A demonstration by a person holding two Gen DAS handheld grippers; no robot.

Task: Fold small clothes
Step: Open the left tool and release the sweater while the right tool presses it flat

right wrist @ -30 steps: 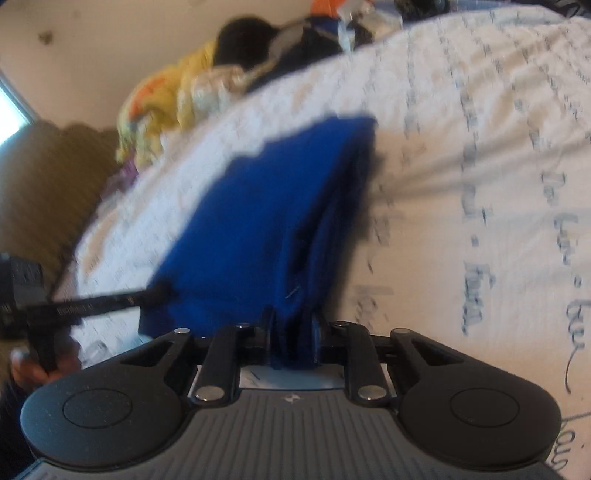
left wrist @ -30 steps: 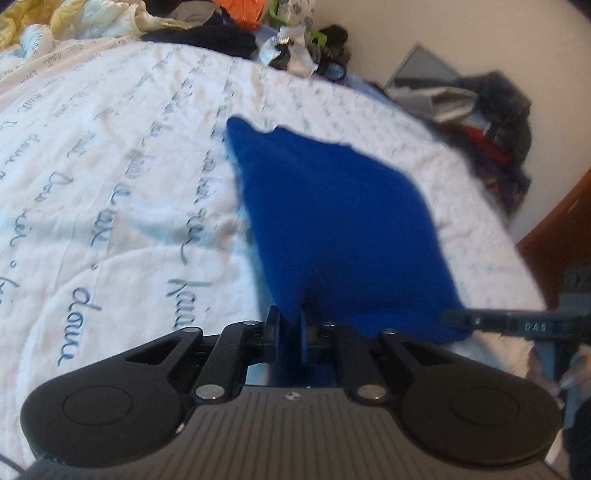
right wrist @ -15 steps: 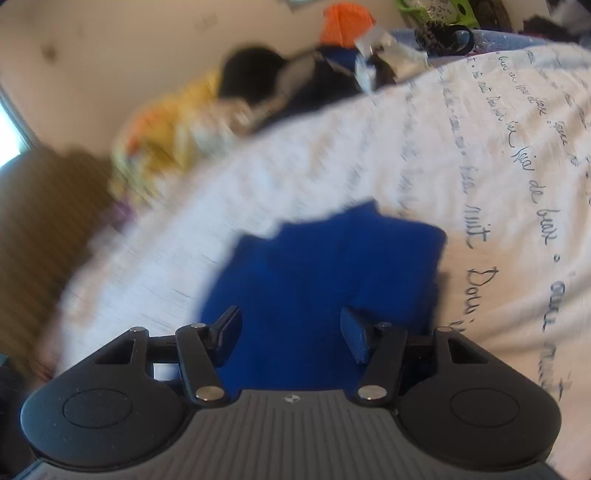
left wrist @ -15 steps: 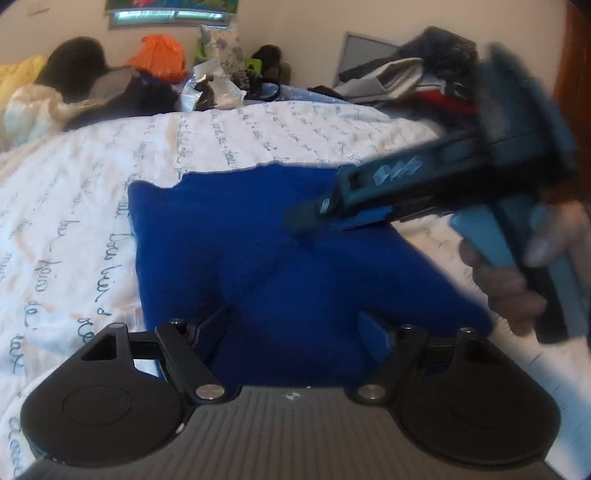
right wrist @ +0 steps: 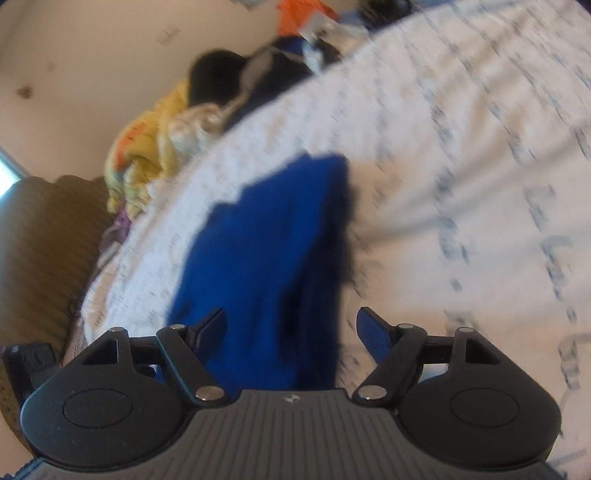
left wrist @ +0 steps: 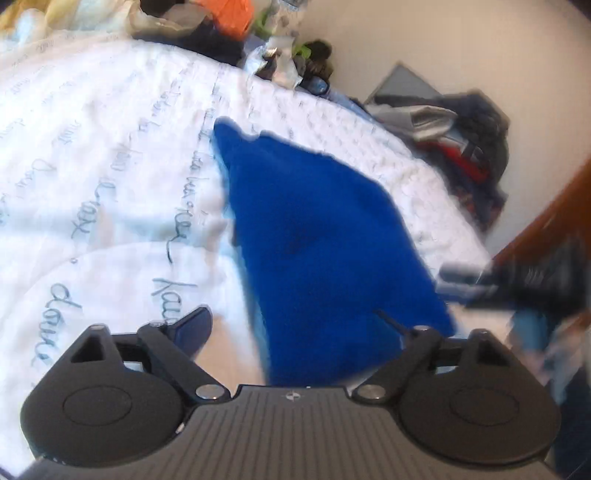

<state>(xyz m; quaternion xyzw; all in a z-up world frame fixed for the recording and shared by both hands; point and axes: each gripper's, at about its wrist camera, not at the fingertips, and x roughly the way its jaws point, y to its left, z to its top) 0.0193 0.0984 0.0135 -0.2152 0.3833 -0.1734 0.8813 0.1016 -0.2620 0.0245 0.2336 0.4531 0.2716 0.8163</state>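
A folded blue garment (left wrist: 317, 236) lies flat on the white bedspread with grey script (left wrist: 110, 184). My left gripper (left wrist: 295, 328) is open just in front of its near edge, holding nothing. The right gripper's tool (left wrist: 517, 284) shows blurred at the garment's right edge. In the right wrist view the same garment (right wrist: 273, 258) lies on the bedspread (right wrist: 461, 184), and my right gripper (right wrist: 291, 328) is open at its near end, empty. Both views are blurred by motion.
Piles of clothes and bags (left wrist: 229, 22) lie at the far end of the bed. More clothes (left wrist: 461, 140) are heaped at the right against the wall. A yellow blanket (right wrist: 147, 140) and a brown headboard (right wrist: 40, 251) stand at the left.
A second ago both grippers were shut on the garment's near edge. They have let go and opened, and the garment now lies flat. Both grippers have swung back.
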